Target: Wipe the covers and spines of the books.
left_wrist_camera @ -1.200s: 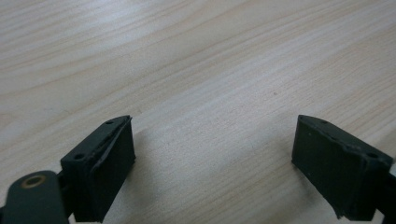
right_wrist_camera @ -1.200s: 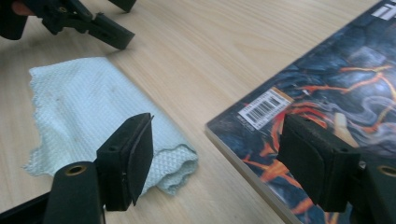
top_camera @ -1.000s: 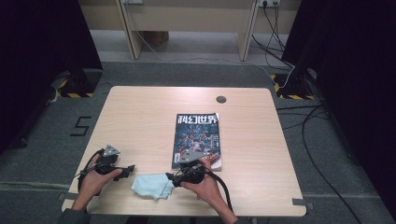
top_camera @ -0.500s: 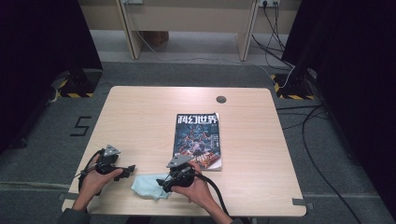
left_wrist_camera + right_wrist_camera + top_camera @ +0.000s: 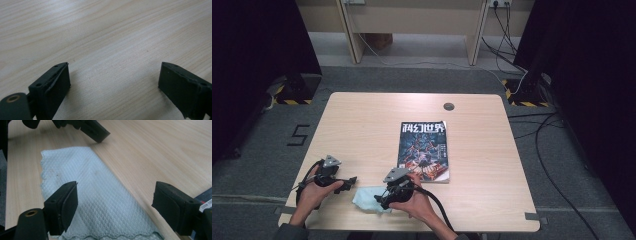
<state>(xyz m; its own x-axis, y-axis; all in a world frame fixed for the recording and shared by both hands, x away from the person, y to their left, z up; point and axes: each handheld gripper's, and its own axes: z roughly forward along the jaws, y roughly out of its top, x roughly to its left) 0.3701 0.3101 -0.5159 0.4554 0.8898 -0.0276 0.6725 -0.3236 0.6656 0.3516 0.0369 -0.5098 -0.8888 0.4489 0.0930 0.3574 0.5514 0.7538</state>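
The magazine (image 5: 424, 151) lying on the worktop (image 5: 362, 130) bears a large white Chinese title, 科幻世界, across the top of its cover. On the grey floor left of the worktop, a dark marking (image 5: 298, 135) reads as the digit 5.

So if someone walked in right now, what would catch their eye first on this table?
Probably the colourful magazine, lying face up near the middle of the pale wooden table. Next, the light blue cloth at the near edge, with the right gripper over it, its jaws just opened wide and nothing pinched between them. The left gripper sits close beside the cloth, also open.
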